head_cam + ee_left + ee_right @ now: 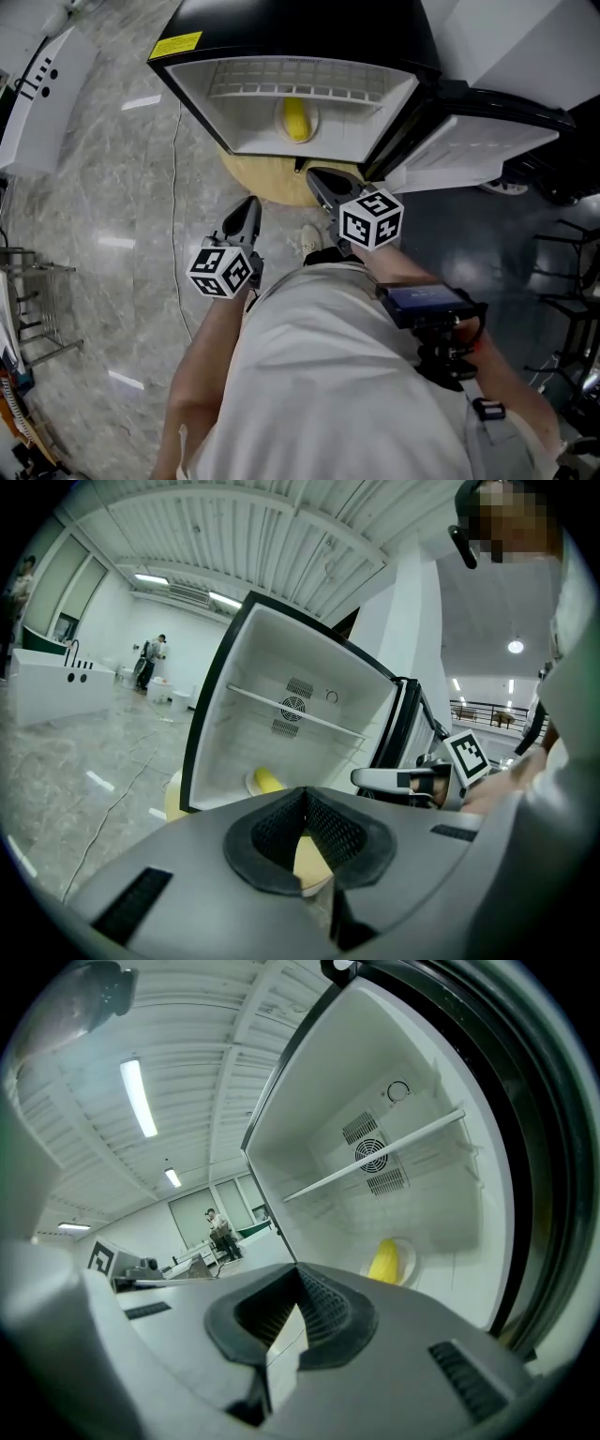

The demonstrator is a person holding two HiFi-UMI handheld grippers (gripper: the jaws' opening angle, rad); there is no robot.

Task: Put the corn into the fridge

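Note:
The yellow corn (295, 119) lies on a small white plate (312, 122) on the floor of the open fridge compartment (234, 141). It also shows in the left gripper view as corn (269, 780) and in the right gripper view as corn (385, 1262). My left gripper (251, 206) hangs in front of the fridge, below the opening, jaws shut with nothing in them (302, 799). My right gripper (315, 176) is nearer the opening's right side, also shut and empty (298, 1283). Neither gripper touches the corn.
The fridge door (487, 141) stands swung open to the right. A wire shelf (291, 714) crosses the compartment above the corn. A round yellow base (272, 183) shows under the fridge. A cable (176, 187) runs over the marble floor; a white unit (37, 84) and metal rack (28, 300) stand left.

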